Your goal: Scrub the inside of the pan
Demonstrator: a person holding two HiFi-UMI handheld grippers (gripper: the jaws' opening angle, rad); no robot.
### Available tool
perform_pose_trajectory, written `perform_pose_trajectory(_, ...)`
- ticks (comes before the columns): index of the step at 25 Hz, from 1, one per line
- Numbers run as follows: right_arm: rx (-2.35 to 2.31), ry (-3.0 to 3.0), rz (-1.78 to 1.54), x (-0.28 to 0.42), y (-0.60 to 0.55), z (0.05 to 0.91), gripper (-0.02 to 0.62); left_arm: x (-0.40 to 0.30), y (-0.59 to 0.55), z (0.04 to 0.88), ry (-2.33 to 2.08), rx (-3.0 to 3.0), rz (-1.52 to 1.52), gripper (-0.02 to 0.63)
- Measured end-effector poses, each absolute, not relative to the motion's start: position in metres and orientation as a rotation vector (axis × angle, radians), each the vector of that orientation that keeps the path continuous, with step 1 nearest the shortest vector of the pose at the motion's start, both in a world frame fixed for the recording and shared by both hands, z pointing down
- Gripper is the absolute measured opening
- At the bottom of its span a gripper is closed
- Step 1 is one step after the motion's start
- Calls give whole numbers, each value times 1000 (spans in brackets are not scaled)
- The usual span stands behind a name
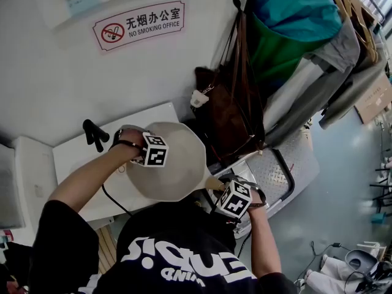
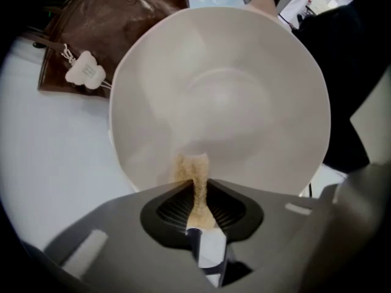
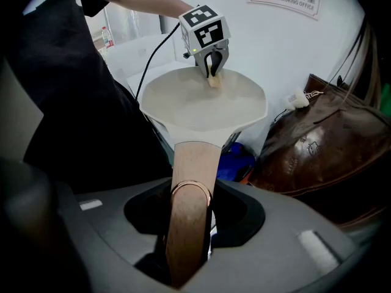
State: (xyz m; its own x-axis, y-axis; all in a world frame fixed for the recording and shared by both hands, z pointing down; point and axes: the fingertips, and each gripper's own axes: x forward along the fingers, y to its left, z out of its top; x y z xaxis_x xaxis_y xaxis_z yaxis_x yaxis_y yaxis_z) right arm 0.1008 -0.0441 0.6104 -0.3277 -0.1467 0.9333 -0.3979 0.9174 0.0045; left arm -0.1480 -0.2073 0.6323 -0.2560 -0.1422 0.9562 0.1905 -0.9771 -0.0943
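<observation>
Wall: white, behind your worktop, with a red-bordered no-smoking sign (image 1: 139, 24) up at the left.
Worktop: the white flat worktop (image 1: 73, 158) sits at the left under your left forearm; a black forked handle-like part (image 1: 95, 133) stands at its back edge.
Left hand-held gripper: your left hand-held gripper (image 2: 197, 191) points steeply down into the pan from the worktop side. Its jaws are pressed onto a thin strip of tan scrubbing sponge (image 2: 190, 166), pinching it.
Sponge: its free end sticks out past the jaw tips. It lies against the pan's inner wall, just inside the rim on the side away from the handle.
Pan: the cream-white, wide, shallow pan (image 1: 174, 164) is in the middle, right in front of you. In the head view it overlaps the worktop's right edge; you cannot tell whether it rests there. Its inside looks plain and pale.
Handle: the pan's brown wooden handle with a copper-coloured ring (image 3: 194, 160) runs back towards your right side.
Right hand-held gripper: your right hand-held gripper (image 3: 189, 203) has its jaws closed around that handle, part-way spread by its width, and points steeply down.
Bag: a brown leather bag (image 1: 229, 109) with a small white charm (image 1: 197, 98) leans just right of the pan.
Clothes: teal and green garments (image 1: 288, 23) hang at the far right above the grey floor (image 1: 331, 182).
</observation>
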Motion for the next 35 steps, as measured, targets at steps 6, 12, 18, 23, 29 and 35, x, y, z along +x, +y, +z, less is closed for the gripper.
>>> perform_pose_trajectory(6,399,-1909,267,101,-44,610,164,-165,-175,634,-158,-1760,-2473,63)
perform_pose_trajectory(12,402,-1913,273,101,-42,611,164,-170,-129,641,-316,-1806,-2593,63)
perform_pose_trajectory(18,400,-1915,277,100,-42,611,164,-178,-91,633,-407,-1806,-2700,63)
perform_pose_trajectory(23,390,-1910,266,101,-41,611,164,-174,-72,636,-471,-1813,-2699,61)
perform_pose_trajectory(29,388,-1904,272,101,-40,611,163,-158,-46,638,-578,-1913,-2693,61)
perform_pose_trajectory(35,393,-1901,274,100,-40,611,163,-128,-24,643,-644,-2154,-2644,61)
